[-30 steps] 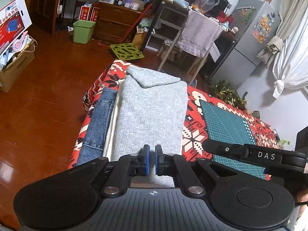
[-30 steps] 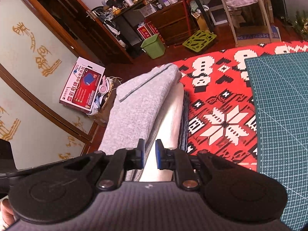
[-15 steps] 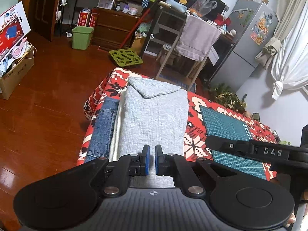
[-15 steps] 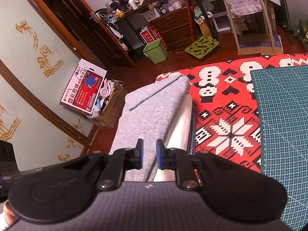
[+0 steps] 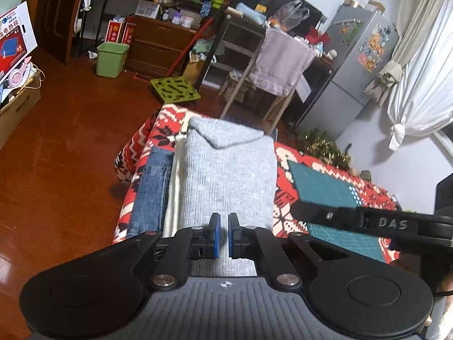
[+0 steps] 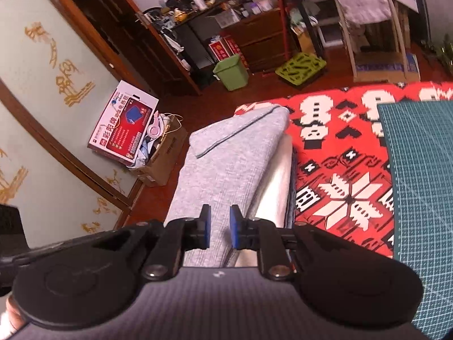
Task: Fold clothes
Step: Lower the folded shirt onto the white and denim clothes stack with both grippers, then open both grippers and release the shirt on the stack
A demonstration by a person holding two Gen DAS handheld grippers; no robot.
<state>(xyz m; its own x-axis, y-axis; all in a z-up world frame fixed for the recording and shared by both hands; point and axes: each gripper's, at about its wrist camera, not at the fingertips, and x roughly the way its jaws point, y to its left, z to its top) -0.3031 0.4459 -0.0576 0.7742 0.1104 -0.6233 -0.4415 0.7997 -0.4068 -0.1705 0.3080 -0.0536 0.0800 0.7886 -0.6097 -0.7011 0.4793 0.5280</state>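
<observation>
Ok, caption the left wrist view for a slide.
Left gripper, slightly open, above a folded grey sweater stacked on the patterned table.

Table cover: red patterned cloth (image 5: 286, 167).
Cutting mat (image 6: 419, 170): green, laid on cloth.
Floor: green bin (image 5: 111, 59) noted.
Fridge (image 5: 359, 65): magnets, seemingly.

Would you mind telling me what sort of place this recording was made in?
Most likely a lived-in home room: a fridge with magnets, a towel on a drying rack, cluttered wooden drawers, and folded clothes on a patterned cloth.
</observation>
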